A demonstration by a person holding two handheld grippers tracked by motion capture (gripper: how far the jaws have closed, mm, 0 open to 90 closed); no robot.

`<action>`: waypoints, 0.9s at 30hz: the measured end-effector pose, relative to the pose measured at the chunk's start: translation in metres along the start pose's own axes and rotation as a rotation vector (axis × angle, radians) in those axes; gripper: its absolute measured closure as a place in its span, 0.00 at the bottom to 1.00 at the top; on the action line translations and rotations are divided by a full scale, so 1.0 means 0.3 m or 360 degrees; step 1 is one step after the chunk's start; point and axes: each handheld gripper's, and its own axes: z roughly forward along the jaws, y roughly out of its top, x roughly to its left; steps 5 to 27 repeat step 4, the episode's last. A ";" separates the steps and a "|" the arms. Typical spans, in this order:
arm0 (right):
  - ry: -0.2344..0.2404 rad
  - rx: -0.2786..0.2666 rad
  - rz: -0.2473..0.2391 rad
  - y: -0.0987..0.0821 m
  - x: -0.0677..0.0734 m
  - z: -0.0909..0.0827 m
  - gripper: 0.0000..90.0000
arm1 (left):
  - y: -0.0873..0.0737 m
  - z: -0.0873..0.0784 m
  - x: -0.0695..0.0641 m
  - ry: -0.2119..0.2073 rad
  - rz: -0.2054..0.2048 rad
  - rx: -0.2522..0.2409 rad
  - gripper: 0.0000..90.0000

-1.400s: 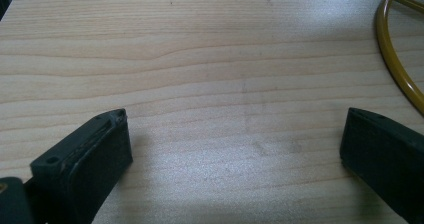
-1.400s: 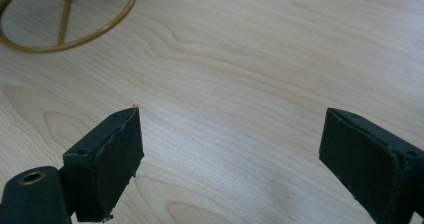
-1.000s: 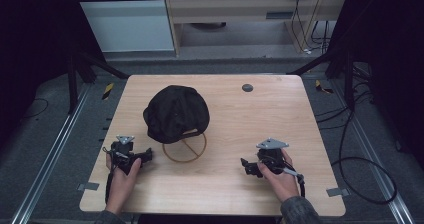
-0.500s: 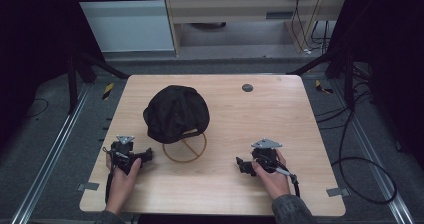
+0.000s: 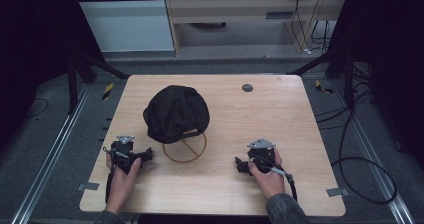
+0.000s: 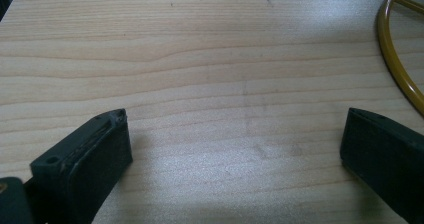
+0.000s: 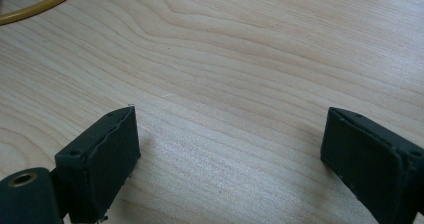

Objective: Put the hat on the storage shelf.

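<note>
A black cap (image 5: pixel 175 113) rests on a stand with a gold ring base (image 5: pixel 185 148) near the middle-left of the wooden table (image 5: pixel 280 119). My left gripper (image 5: pixel 145 155) lies low on the table left of the ring, jaws wide apart and open over bare wood (image 6: pixel 235 134); the ring's gold rim (image 6: pixel 395 59) curves past at the upper right of the left gripper view. My right gripper (image 5: pixel 240 165) sits on the table right of the ring, open, nothing between its jaws (image 7: pixel 230 144). A bit of the gold rim (image 7: pixel 40 6) crosses the top-left corner of the right gripper view.
A small dark round disc (image 5: pixel 247 88) lies near the table's far edge. Dark frame posts stand at both far corners, and cables trail on the floor to the right. A cable runs back from the right gripper along the hand.
The right gripper has slid a little left and toward the near edge of the table. The left gripper and the cap have stayed put.
</note>
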 end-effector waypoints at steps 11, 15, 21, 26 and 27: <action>0.0014 -0.0001 -0.0014 -0.001 0.000 -0.001 0.09 | 0.004 0.004 0.004 0.0000 0.0003 0.0000 0.00; 0.0014 -0.0001 -0.0014 -0.001 0.000 -0.001 0.09 | 0.004 0.004 0.004 0.0000 0.0003 0.0000 0.00; 0.0014 -0.0001 -0.0014 -0.001 0.000 -0.001 0.09 | 0.004 0.004 0.004 0.0000 0.0003 0.0000 0.00; 0.0014 -0.0001 -0.0014 -0.001 0.000 -0.001 0.09 | 0.004 0.004 0.004 0.0000 0.0003 0.0000 0.00; 0.0014 -0.0001 -0.0014 -0.001 0.000 -0.001 0.09 | 0.004 0.004 0.004 0.0000 0.0003 0.0000 0.00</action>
